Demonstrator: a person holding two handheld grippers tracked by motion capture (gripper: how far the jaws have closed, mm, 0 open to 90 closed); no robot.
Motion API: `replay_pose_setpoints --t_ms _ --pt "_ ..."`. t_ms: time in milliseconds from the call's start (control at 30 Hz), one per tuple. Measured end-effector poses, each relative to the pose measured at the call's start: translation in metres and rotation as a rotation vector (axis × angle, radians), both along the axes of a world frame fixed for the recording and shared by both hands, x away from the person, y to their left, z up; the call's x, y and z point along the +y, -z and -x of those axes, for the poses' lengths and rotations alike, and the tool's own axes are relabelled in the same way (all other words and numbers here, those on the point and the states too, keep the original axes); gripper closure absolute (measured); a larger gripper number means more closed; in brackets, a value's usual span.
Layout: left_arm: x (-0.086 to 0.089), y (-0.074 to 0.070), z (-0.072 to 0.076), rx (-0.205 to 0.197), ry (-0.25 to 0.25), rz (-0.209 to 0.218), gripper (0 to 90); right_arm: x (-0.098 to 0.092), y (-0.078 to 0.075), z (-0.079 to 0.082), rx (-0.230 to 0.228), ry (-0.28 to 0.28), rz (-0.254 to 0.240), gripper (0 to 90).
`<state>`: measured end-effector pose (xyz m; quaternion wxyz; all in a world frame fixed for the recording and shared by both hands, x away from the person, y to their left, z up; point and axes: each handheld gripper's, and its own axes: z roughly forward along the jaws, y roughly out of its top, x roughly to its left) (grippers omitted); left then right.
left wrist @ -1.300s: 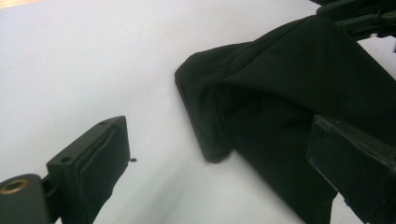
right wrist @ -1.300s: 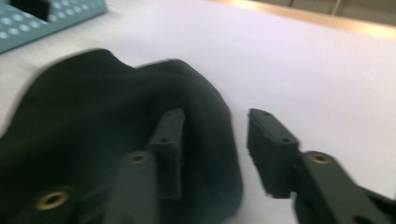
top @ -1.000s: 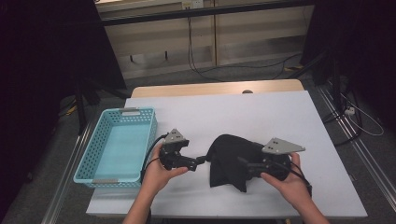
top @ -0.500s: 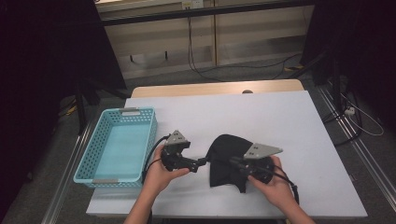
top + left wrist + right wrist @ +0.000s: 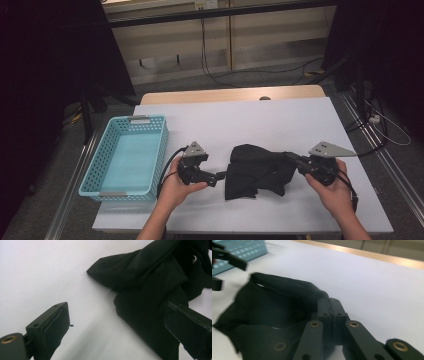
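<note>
Two grippers in play, one black cloth (image 5: pixel 257 170) between them, low centre of the high view on the white table (image 5: pixel 260 120). Right gripper (image 5: pixel 295 159) — jaws have just been closing and are now pressed together on a fold at the cloth's right edge; in the right gripper view (image 5: pixel 329 305) I see fabric caught at the tips. Left gripper (image 5: pixel 220 176) sits at the cloth's left edge, jaws spread; in the left gripper view (image 5: pixel 122 325) the cloth lies between them, overlapping the right-hand jaw; I can't tell if it touches. Blue basket (image 5: pixel 150 150) sits at the left of the table, apart from the cloth.
</note>
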<state>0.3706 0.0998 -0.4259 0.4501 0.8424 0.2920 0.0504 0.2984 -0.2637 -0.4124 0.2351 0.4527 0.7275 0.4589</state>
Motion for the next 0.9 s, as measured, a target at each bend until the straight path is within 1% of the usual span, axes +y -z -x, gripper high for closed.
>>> replay_pose_setpoints --t_ms 33,67,100,133,167,233,333,367,400,467,567,600,633,700,767,800,833,900 --pt "-0.001 0.000 0.000 0.000 0.002 0.000 6.6 -0.006 0.003 0.000 0.009 0.014 -0.008 88.0" --pt "-0.003 0.001 0.000 -0.001 0.006 -0.001 7.1 -0.014 0.008 -0.001 0.034 0.043 0.001 87.9" --pt "-0.003 0.001 0.000 -0.001 0.006 -0.001 7.3 -0.014 0.008 -0.001 0.034 0.043 0.001 87.9" --pt "-0.004 0.001 0.000 0.002 0.011 -0.005 7.3 -0.017 0.011 0.000 0.043 0.055 0.005 87.9" --pt "-0.006 0.002 0.000 0.002 0.015 0.000 7.6 -0.019 0.013 -0.001 0.053 0.060 0.004 87.9" --pt "-0.010 0.004 0.001 0.001 0.016 0.003 8.3 -0.022 0.015 -0.001 0.060 0.069 0.004 87.8" --pt "-0.017 0.006 0.002 0.006 0.026 0.005 9.8 -0.021 0.015 0.000 0.055 0.066 0.007 87.6" --pt "-0.019 0.008 0.003 0.001 0.029 0.007 10.2 -0.020 0.015 0.001 0.054 0.062 0.008 87.5" --pt "-0.024 0.009 0.003 0.007 0.042 0.008 12.3 -0.019 0.016 0.001 0.053 0.057 0.016 87.3" --pt "-0.026 0.010 0.004 0.002 0.046 0.007 13.4 -0.018 0.017 0.002 0.059 0.056 0.017 87.3" --pt "-0.032 0.011 0.004 -0.008 0.050 0.021 17.6 -0.016 0.019 0.001 0.064 0.053 0.016 87.2" --pt "-0.033 0.011 0.003 -0.003 0.051 0.014 18.4 -0.016 0.019 0.001 0.062 0.051 0.015 87.2" --pt "-0.035 0.012 0.003 -0.004 0.049 0.020 19.7 -0.015 0.019 0.001 0.062 0.051 0.014 87.2" --pt "-0.038 0.014 0.004 0.004 0.051 0.029 26.0 -0.013 0.019 -0.001 0.059 0.045 0.015 87.1" --pt "-0.041 0.016 0.003 -0.003 0.052 0.027 30.7 -0.011 0.020 -0.002 0.061 0.038 0.015 87.1" --pt "-0.042 0.016 0.002 -0.004 0.055 0.026 34.7 -0.010 0.021 -0.003 0.060 0.033 0.018 87.1" --pt "-0.042 0.016 0.001 0.000 0.053 0.034 38.9 -0.009 0.021 -0.004 0.063 0.030 0.021 87.0" --pt "-0.043 0.016 -0.001 0.015 0.052 0.033 55.3 -0.006 0.021 -0.006 0.067 0.022 0.018 87.0"
